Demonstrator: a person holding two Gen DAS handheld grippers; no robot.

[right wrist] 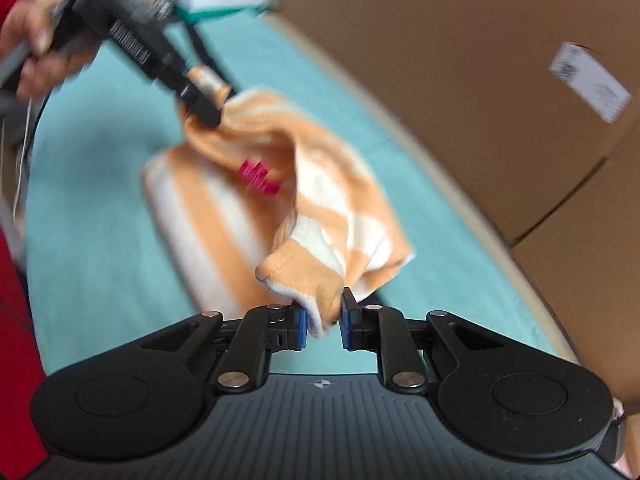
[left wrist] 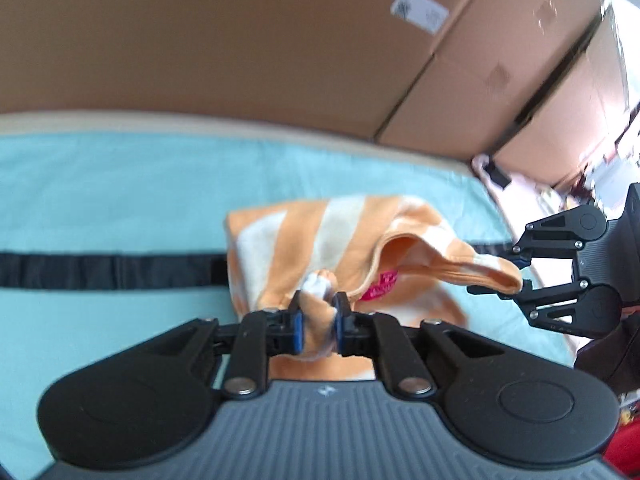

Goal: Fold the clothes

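left gripper (left wrist: 319,322): nearest your left camera, its blue pads are pinched narrow on a bunched corner of the orange-and-white striped garment (left wrist: 304,240); cloth fills the gap and hangs below the pads.
right gripper (right wrist: 323,322): its blue pads hold a hemmed corner of the same striped garment (right wrist: 280,184); the fold sits between them, snug against the left pad, with a sliver of gap at the right pad.
garment position: you have it lifted at two corners, its lower part lying on the teal sheet (left wrist: 120,184); the span between your grippers sags open like a pouch.
pink label (left wrist: 378,286): sewn inside the opened fold, visible in both views; print too blurred to read.
other gripper seen from left view: your right gripper (left wrist: 516,276) reaches in from the right edge, its tips on the orange hem.
other gripper seen from right view: your left gripper (right wrist: 202,104) comes in from upper left, held by your hand (right wrist: 36,40).
black strap (left wrist: 112,270): runs across the sheet, passing under the garment.
cardboard boxes (left wrist: 240,40): stand just behind the bed's cream edge, a white sticker (left wrist: 420,10) on one.
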